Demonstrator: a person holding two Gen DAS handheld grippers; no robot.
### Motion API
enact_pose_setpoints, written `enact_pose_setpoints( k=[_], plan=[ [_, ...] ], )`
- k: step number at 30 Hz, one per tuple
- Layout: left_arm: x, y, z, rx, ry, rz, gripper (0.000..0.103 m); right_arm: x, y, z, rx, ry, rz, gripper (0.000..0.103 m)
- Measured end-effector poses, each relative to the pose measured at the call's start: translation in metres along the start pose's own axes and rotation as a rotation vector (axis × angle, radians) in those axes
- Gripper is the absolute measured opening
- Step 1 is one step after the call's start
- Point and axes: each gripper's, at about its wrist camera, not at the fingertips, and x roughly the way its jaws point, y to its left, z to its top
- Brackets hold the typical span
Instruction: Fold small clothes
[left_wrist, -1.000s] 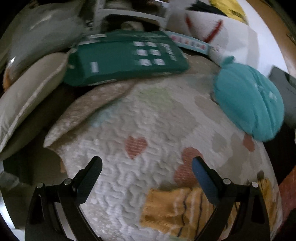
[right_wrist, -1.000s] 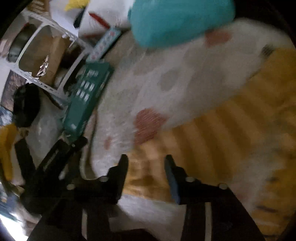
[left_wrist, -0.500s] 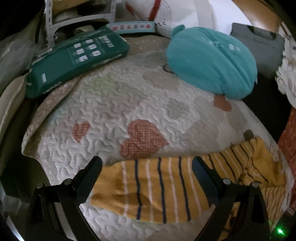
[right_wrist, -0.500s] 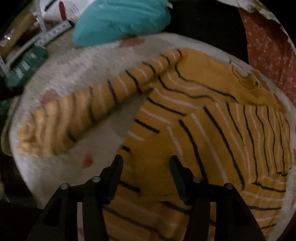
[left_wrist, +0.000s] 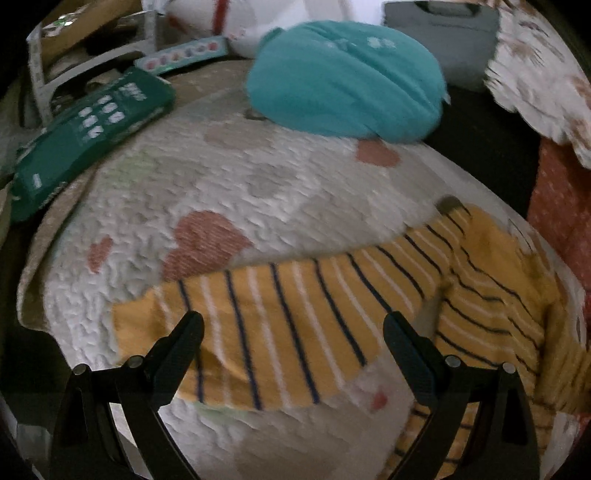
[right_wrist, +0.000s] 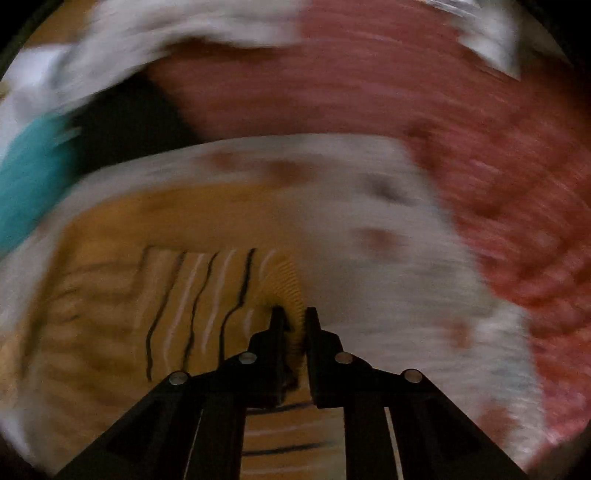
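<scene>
Right gripper (right_wrist: 293, 314): the jaws are closing, nearly together, with a ribbed cuff (right_wrist: 282, 280) of the yellow striped garment (right_wrist: 207, 295) pinched between them. This view is heavily blurred. Beyond the cuff lies the white quilt (right_wrist: 369, 258), and past it a red dotted fabric (right_wrist: 498, 206).

Left gripper (left_wrist: 293, 332): the jaws stand wide apart and hold nothing. It hovers over a spread sleeve (left_wrist: 266, 325) of the same yellow striped garment (left_wrist: 491, 295), which lies on the quilt (left_wrist: 258, 192) with its body extending to the right. Further out, a teal cushion (left_wrist: 343, 74) rests at the quilt's far edge. A dark green package (left_wrist: 88, 125) lies at the far left edge. A grey case (left_wrist: 443, 40) sits behind the cushion.
</scene>
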Motion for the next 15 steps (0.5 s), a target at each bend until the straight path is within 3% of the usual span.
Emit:
enact_pose_setpoints(
  k=[2,3,5,7,8,9,15],
  plan=[
    [0.000,-0.007,-0.009,0.015,0.024,-0.036,0.097,0.028,-0.055,0.003,0.082,0.042,-0.162,0.011],
    [0.000,-0.010,-0.014,0.017,0.041,-0.061,0.097,0.035,-0.071,-0.001,0.111,0.070,-0.198,0.014],
    [0.000,-0.013,-0.026,0.004,0.083,-0.115,0.097,0.035,-0.089,-0.017,0.170,0.085,-0.204,0.017],
    [0.003,-0.016,-0.041,-0.011,0.139,-0.167,0.097,0.030,-0.097,-0.030,0.180,0.068,-0.165,0.037],
    [0.004,-0.018,-0.049,-0.009,0.165,-0.187,0.097,0.020,-0.089,-0.045,0.168,0.068,-0.107,0.053],
    [0.004,-0.021,-0.056,0.001,0.178,-0.199,0.097,0.021,-0.090,-0.053,0.161,0.069,-0.047,0.057],
    [-0.013,-0.033,-0.105,0.111,0.227,-0.237,0.097,0.003,-0.050,-0.140,0.220,0.232,0.495,0.057]
  ],
)
